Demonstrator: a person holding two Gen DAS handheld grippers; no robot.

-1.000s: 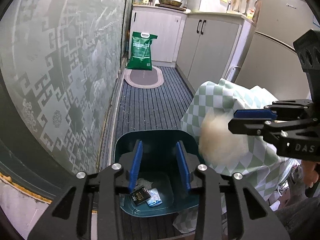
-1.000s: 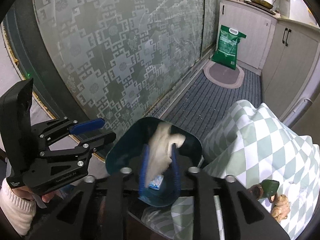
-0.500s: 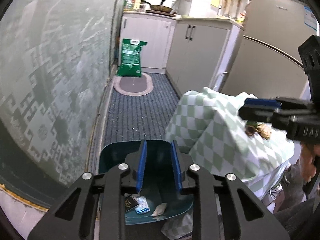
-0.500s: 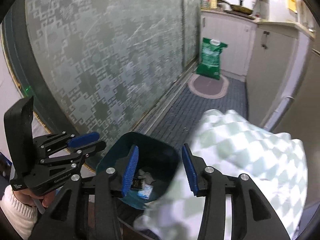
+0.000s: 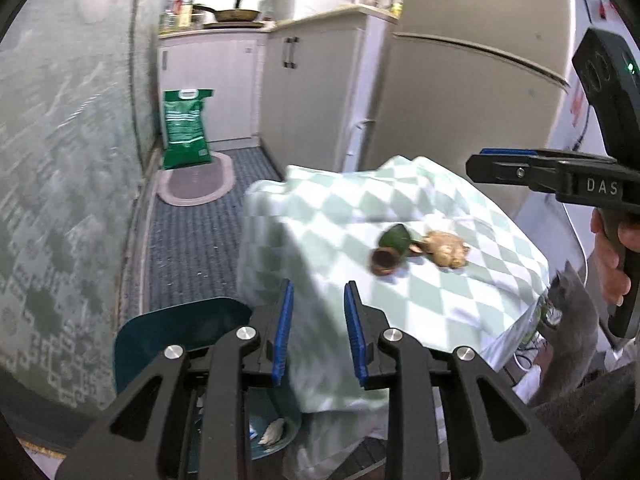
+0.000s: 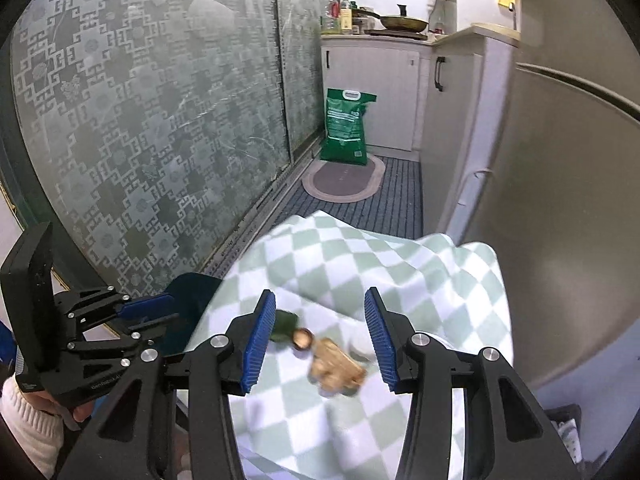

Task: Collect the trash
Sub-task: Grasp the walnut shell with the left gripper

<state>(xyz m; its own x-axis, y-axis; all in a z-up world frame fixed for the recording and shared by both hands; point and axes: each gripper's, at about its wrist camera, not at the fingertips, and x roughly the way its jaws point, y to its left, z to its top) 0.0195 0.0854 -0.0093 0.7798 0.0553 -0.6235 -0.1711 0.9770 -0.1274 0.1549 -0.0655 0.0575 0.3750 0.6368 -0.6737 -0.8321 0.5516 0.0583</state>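
Now: two empty grippers over a checked cloth

Left wrist view: the left gripper [image 5: 318,328] has jaws slightly apart, gripping nothing, lately opening a little. Below sits a teal bin [image 5: 176,332] holding a crumpled scrap [image 5: 274,431].

Right wrist view: the right gripper [image 6: 320,336] is spread and empty above the checked cloth [image 6: 420,276], where a green peel [image 6: 286,322] and a tan scrap [image 6: 336,372] lie together.

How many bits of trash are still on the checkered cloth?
3: a green piece, a brown round piece touching it, and a tan crumpled piece just beside them, all clustered on the checkered cloth. Folds may hide more.
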